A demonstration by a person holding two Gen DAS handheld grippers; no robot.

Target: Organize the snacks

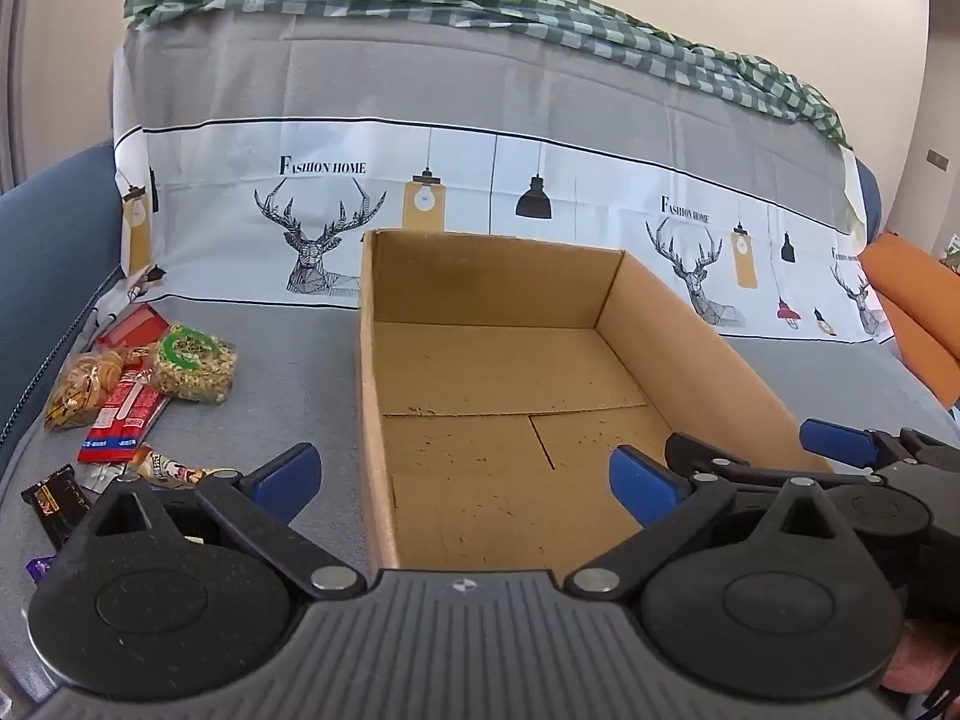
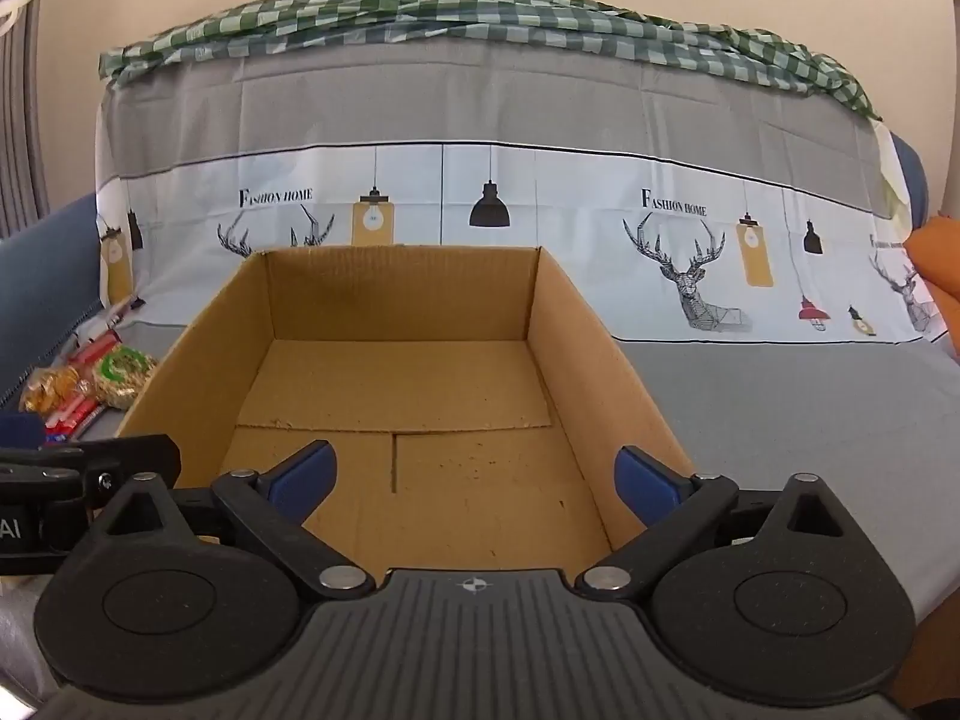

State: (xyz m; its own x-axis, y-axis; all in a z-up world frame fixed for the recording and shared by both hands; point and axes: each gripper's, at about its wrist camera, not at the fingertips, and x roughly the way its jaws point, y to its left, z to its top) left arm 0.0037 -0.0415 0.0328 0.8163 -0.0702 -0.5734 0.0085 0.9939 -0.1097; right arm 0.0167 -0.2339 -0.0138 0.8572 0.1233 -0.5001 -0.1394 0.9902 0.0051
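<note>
Our left gripper (image 1: 462, 474) has its jaws spread wide with nothing between them; in the lower middle of the left wrist view its blue pads straddle the near left wall of the cardboard box (image 1: 369, 396), one pad over the grey cover, the other over the box floor. Our right gripper (image 2: 474, 477) is likewise wide open and empty, both pads hanging over the near end of the box floor in the lower centre of its own view.

We judge the main risk to be the left reach. The snacks (image 1: 135, 396) lie in a loose overlapping heap at the left edge of the left wrist view, just beside the box and outside it. Closing on one packet could drag or pinch its neighbour, and a jaw could clip the box wall and shove the light box across the soft cover. The two grippers also sit close together, so they may knock each other.

The heap holds a clear bag of pale grain clusters with a green ring label (image 1: 195, 363), a red flat packet (image 1: 123, 417), a bag of golden rings (image 1: 84, 387) and a dark bar (image 1: 54, 504) in the lower left. The wrappers look thin, crinkly and slippery. The box is empty.
</note>
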